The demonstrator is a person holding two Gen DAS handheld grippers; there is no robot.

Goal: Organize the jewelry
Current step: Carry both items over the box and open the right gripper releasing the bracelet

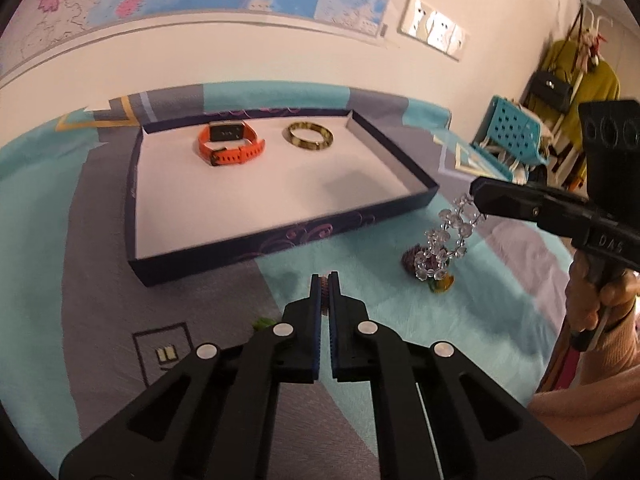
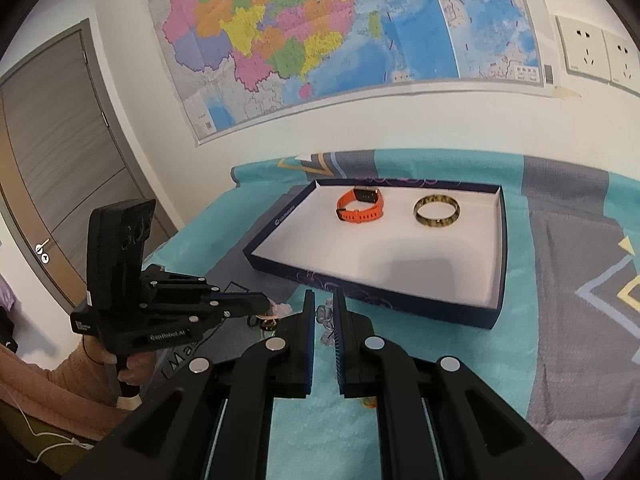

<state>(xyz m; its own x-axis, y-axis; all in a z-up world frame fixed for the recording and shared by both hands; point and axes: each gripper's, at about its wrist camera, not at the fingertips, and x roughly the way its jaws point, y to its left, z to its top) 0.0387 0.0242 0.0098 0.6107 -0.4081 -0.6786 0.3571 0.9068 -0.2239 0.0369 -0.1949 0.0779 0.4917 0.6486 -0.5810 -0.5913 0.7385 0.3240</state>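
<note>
A shallow dark-blue tray (image 1: 280, 236) with a white floor lies on a teal and grey cloth (image 1: 360, 344) near the wall, and two pieces already sit toward its far side: an orange watch (image 1: 230, 144) on the left and a gold bangle (image 1: 310, 135) just to its right, apart from each other. The right gripper (image 1: 478, 192) comes in from the right of the left wrist view, its fingers clamped on a clear bead bracelet (image 1: 444, 240) that hangs down from the tips off the tray's near right corner (the same beads show between the pads in its own view (image 2: 326, 316)). Below the dangling beads, on the cloth, rest a small dark-purple piece (image 1: 412, 256) and a green-and-amber piece (image 1: 440, 282), both too blurred to name. The left gripper (image 1: 326, 286) hovers over the cloth in front of the tray's near wall, its fingers pressed together on a small dark, reddish bit whose nature cannot be told. A hand (image 1: 600, 300) in a pink sleeve grips the right tool's handle. A map (image 2: 320, 40) hangs on the wall behind.
</note>
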